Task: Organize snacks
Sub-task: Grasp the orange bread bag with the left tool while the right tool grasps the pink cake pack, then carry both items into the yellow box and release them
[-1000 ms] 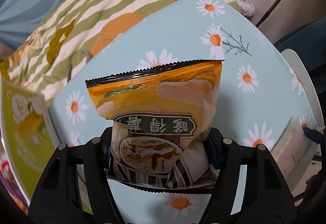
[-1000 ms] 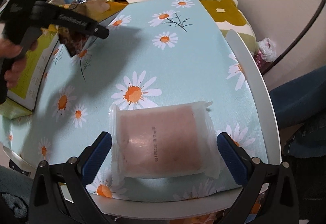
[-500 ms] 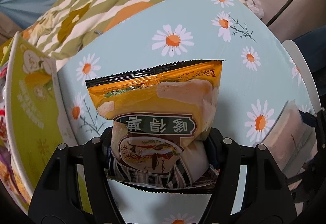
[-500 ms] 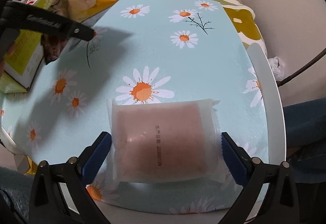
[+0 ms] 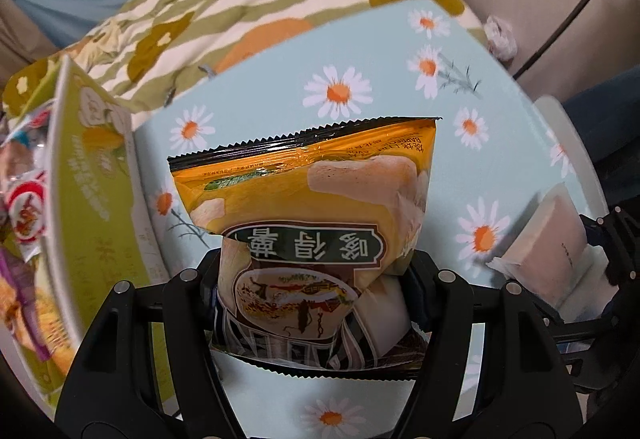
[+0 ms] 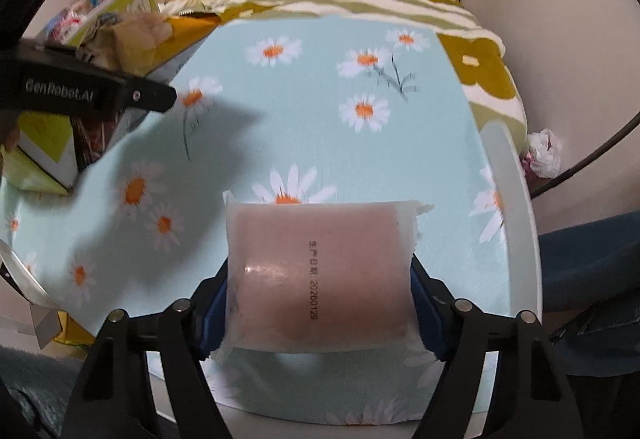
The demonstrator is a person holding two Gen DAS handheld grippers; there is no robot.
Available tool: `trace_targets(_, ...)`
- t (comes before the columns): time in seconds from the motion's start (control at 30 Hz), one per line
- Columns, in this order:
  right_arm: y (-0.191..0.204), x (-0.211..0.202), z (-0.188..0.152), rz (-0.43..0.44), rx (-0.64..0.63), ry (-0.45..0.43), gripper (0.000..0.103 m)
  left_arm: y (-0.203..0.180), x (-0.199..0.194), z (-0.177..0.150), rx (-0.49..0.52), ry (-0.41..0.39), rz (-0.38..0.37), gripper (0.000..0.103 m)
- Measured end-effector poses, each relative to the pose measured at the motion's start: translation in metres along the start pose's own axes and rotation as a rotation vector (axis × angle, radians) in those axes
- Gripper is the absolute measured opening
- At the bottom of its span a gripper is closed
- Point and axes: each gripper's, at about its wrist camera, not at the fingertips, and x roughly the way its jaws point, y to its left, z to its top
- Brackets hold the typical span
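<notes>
Snacks held in both grippers above a round table (image 6: 516,199) covered by a daisy-print cloth (image 6: 320,111). The left gripper (image 5: 314,279) is clamped on an orange packet (image 5: 308,207), which hangs clear of the cloth beside a green box (image 5: 96,175) of assorted snacks at the table's left side. The right gripper (image 6: 318,297) is closing on a pale pink pouch (image 6: 316,271) near the table's front edge; its blue pads (image 6: 212,303) already meet both side seams.

Risks, as judged: the pouch is soft and glossy, so a grip on its seams alone may let it slide out or buckle. The packet is pinched low, so its top may flop and catch the box wall on entry, tipping the box, which stands close to the rim.

Clearance: the middle of the cloth lies bare, giving free passage between the hands. A striped blanket (image 5: 240,11) borders the far edge; a cable (image 6: 592,155) curves past on the right.
</notes>
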Motion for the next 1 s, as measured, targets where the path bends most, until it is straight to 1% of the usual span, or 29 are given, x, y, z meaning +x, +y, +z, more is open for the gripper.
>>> trace_targets(0.13,0.001,-0.022,0.018,0.006,-0.019,-0.044,0.072,0.007,-0.031,0.003,-0.040,-0.058,-0.001,0.066)
trace_targets(0.27,0.003,-0.049,0.042,0.027,-0.048,-0.103,0.072,0.021,-0.077,0.006,-0.109,-0.147,0.001,0.066)
trace_targets(0.37,0.006,-0.070,0.063,0.062,-0.069,-0.143,0.072,0.034,-0.107,0.002,-0.158,-0.203,0.028,0.066)
trace_targets(0.5,0.020,-0.094,0.095,0.114,-0.120,-0.200,0.072,0.066,-0.145,-0.011,-0.262,-0.261,0.087,0.066)
trace_targets(0.63,0.047,-0.110,0.121,0.175,-0.182,-0.241,0.072,0.101,-0.166,-0.030,-0.342,-0.284,0.138,0.066)
trace_targets(0.7,0.066,-0.117,0.132,0.206,-0.215,-0.261,0.072,0.122,-0.175,-0.042,-0.385,-0.288,0.175,0.066)
trace_targets(0.8,0.096,-0.124,0.145,0.254,-0.246,-0.280,0.072,0.152,-0.182,-0.059,-0.431,-0.291,0.210,0.066)
trace_targets(0.9,0.131,-0.127,0.156,0.290,-0.268,-0.290,0.072,0.182,-0.182,-0.077,-0.465,-0.279,0.253,0.066)
trace_targets(1.0,0.164,-0.127,0.165,0.323,-0.285,-0.291,0.072,0.214,-0.171,-0.097,-0.501,-0.252,0.264,0.066)
